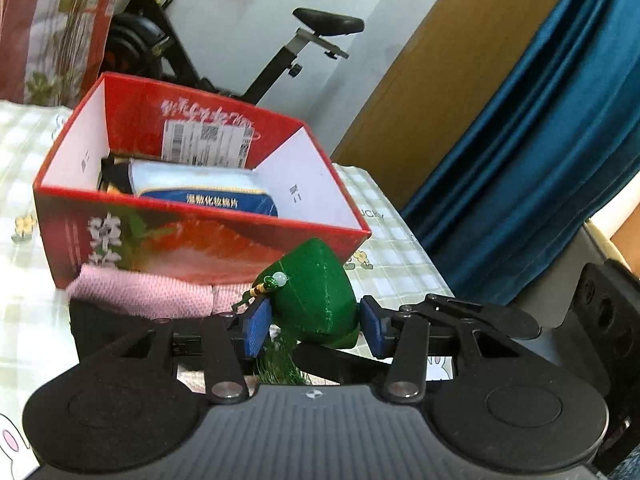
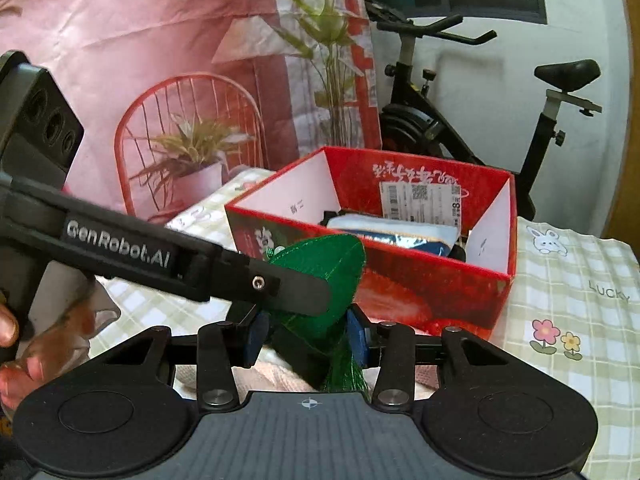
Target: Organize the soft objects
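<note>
Both cameras sit low, just behind their own tongs, looking forward along the fingers over the checked cloth of the surface (image 1: 24,184). The left-wrist view faces the red box (image 1: 200,240) from close by, slightly from above, with the blue curtain (image 1: 540,140) at its right. The right-wrist view faces the same red box (image 2: 420,280) from a little farther off, with the pink backdrop (image 2: 140,40) at its left. Both views share the box, the green pouch (image 1: 316,292) (image 2: 320,272) and the exercise bike (image 1: 312,36) (image 2: 552,92) behind.
</note>
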Demonstrator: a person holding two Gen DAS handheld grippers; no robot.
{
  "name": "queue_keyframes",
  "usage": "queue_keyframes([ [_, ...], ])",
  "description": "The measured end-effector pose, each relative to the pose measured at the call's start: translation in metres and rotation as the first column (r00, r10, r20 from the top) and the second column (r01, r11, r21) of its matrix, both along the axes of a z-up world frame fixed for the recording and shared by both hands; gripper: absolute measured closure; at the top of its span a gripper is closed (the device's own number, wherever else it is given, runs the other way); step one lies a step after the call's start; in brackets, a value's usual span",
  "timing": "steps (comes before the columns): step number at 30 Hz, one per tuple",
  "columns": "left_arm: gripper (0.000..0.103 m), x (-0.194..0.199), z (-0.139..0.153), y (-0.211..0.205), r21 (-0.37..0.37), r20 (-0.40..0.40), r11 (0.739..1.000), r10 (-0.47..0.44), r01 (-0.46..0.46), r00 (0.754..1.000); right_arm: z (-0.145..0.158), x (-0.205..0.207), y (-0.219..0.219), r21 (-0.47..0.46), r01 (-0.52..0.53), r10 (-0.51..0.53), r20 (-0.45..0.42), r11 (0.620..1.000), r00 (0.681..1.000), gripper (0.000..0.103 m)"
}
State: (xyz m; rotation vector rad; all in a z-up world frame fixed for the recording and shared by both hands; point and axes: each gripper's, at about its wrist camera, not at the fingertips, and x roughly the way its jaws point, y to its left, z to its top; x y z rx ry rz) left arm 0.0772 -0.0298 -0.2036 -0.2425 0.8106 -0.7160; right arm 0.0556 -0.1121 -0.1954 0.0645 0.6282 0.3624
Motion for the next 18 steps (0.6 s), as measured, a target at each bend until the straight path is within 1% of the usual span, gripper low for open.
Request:
queue_keyframes([
  [3,0.053,0.0015,-0.0024,-0.0004,0.003,0.000,1.000,-0.010,0.010,1.000,-0.0034,0.0000,0.0002,0.004,0.007,-0.007,-0.007,1.000,1.000,0.063],
  [14,0.053,0.0018,-0.0106,0.0026,-0.027,-0.019,0.999,-0.024,0.023,1.000,-0.0100,0.0001,-0.0021,0.002,0.018,-0.018,-0.011,1.000,1.000,0.064],
  [18,0.053,0.0000,-0.0053,0.0035,-0.033,-0.006,0.999,-0.019,0.018,1.000,-0.0060,0.0003,-0.0011,-0.002,0.018,-0.018,0.001,1.000,1.000,0.064],
])
